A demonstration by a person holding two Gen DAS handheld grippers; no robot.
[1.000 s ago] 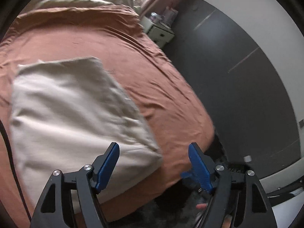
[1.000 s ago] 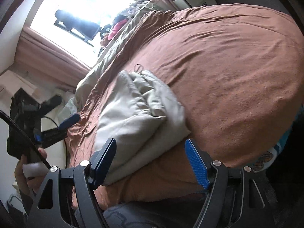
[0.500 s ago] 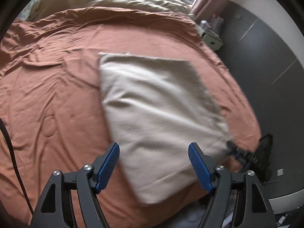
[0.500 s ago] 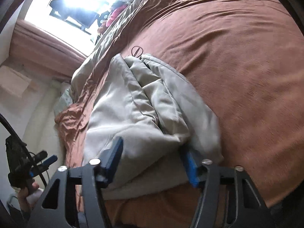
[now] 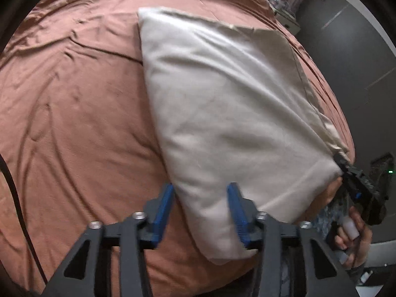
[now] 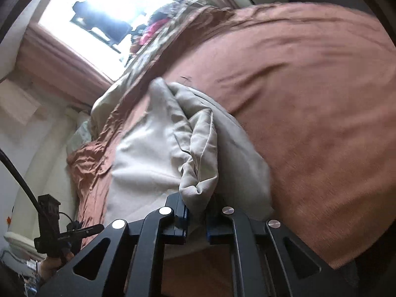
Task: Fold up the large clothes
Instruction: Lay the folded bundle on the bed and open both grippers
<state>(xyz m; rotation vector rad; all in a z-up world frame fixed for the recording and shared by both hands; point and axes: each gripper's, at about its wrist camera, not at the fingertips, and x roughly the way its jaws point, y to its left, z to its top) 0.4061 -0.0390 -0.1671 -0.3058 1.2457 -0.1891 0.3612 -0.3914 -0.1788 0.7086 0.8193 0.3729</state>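
A folded beige garment (image 5: 230, 113) lies on the brown bedspread (image 5: 74, 113). My left gripper (image 5: 201, 212) is part open, its blue fingers straddling the garment's near corner. My right gripper (image 6: 195, 220) is shut on the garment's layered near-right corner (image 6: 198, 173); it also shows in the left wrist view (image 5: 346, 170), pinching that corner at the bed's edge. In the right wrist view the garment (image 6: 148, 158) runs away from me in thick folds. The left gripper shows there at the lower left (image 6: 81, 230).
The bed's right edge drops to a dark floor (image 5: 366, 57). A white nightstand (image 5: 284, 10) stands at the far right corner. A bright window (image 6: 104, 10) and piled bedding (image 6: 153, 29) lie at the head of the bed.
The left gripper moved down onto the garment's near corner and its jaws narrowed around it. The right gripper closed on the garment's other near corner.
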